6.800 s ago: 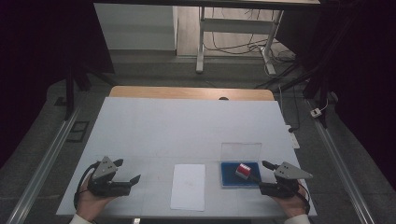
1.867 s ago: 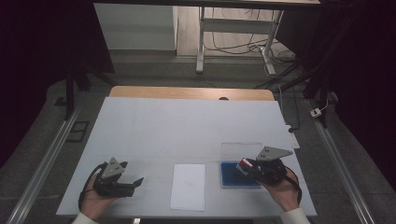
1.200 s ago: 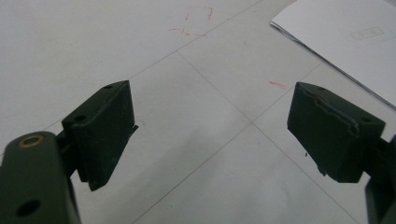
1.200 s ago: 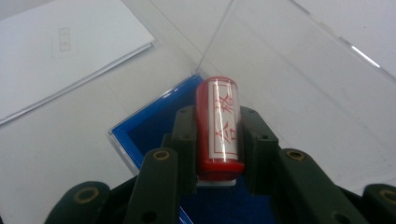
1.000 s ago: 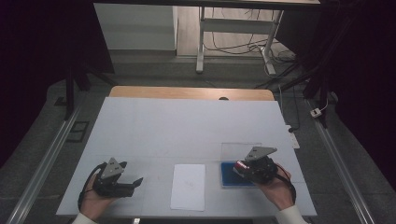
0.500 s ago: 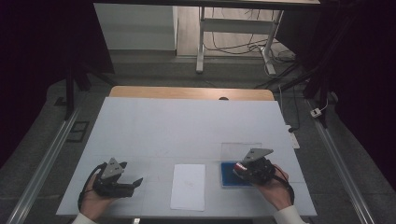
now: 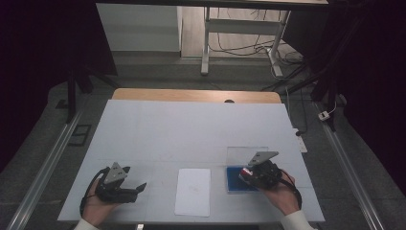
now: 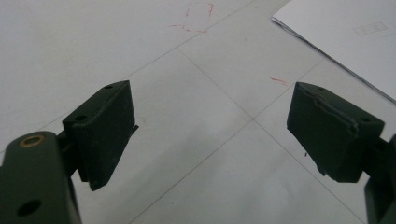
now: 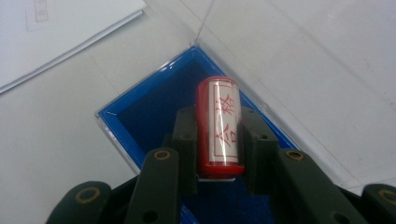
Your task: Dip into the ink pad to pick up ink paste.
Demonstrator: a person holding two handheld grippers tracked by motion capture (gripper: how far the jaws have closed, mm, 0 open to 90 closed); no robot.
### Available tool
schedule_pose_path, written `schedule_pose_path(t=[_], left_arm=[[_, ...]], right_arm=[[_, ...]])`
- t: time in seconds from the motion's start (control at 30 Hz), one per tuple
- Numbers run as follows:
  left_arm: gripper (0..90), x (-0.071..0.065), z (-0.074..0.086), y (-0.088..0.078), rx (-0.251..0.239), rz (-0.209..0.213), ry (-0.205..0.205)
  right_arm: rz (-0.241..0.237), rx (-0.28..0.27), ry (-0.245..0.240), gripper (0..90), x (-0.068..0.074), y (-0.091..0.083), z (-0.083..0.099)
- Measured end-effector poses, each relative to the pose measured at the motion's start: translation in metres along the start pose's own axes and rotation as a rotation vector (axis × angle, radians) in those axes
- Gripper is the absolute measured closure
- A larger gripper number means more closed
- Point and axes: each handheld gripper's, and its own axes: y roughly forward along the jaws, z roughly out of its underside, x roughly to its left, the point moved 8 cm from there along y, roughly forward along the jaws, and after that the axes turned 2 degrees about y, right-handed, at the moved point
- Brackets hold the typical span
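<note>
Careful: your right tongs (image 9: 218, 140) clamp the red cylindrical stamp (image 9: 219, 128) over the blue ink-pad case (image 9: 140, 116); your empty left tongs (image 8: 210, 135) gape at 9 o'clock. Tilting could slip it.

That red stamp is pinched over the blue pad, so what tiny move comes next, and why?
Probably lift it straight up. The right tool is shut on the red stamp, which sits over the blue ink pad in its clear case. The white paper lies just beside it, likely where the stamp goes next. The left tool rests open.
</note>
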Motion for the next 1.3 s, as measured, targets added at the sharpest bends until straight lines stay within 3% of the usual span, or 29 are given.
schedule_pose_path(t=[0.43,0.9,1.3], left_arm=[[15.4,-0.0011,0.0007,0.0,0.004,0.0,0.002],[15.4,-0.0006,0.0004,-0.0006,0.005,-0.002,-0.001],[15.4,0.0007,0.0007,-0.0011,0.002,-0.006,-0.002]], right_arm=[[0.03,0.004,-0.001,70.9,0.0031,0.0011,0.0014],[0.015,-0.004,0.013,70.6,0.0022,0.0009,0.002],[0.025,-0.018,-0.027,69.5,0.0031,-0.0015,0.0002]])
